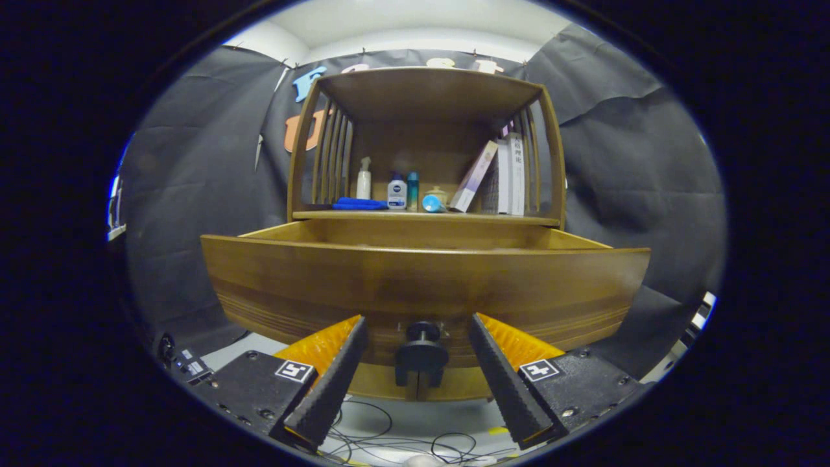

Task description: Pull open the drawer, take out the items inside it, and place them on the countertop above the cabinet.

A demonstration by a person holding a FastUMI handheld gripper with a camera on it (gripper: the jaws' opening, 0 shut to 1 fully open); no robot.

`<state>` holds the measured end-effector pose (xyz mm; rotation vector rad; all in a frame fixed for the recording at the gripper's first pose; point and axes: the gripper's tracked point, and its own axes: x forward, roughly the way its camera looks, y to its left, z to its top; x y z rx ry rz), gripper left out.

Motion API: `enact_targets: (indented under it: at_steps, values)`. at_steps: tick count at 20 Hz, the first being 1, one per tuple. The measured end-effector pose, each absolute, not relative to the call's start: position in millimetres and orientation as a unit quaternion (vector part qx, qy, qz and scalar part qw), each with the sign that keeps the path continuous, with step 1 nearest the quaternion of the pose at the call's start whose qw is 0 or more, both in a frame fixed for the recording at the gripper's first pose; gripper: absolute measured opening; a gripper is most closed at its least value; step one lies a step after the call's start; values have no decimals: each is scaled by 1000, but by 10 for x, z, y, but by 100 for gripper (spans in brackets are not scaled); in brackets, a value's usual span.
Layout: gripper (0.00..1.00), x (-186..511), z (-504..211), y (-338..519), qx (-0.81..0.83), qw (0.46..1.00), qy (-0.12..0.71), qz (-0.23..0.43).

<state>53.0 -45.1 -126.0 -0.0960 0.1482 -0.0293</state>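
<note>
A wooden cabinet stands ahead with its drawer [425, 272] pulled out toward me. The tall drawer front hides whatever lies inside. A black round knob [422, 353] sticks out of the lower middle of the front. My gripper [418, 320] is open, one finger on each side of the knob, and neither finger touches it. Above the drawer runs the countertop [519, 219], under a wooden hood with slatted sides.
On the countertop lie a blue cloth [358, 203], a white spray bottle [364, 178], a white bottle with a dark cap [397, 192], a teal bottle [413, 191], a small jar [437, 194] and leaning books [499, 176]. Loose cables [389, 441] trail over the floor below the drawer.
</note>
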Motion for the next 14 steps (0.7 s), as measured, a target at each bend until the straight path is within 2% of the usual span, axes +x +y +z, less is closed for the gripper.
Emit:
enact_targets:
  at_steps: [6, 14]
  values:
    - [99, 610, -1309, -557, -31, 996, 73, -39]
    - [99, 724, -1274, -625, -34, 997, 71, -24]
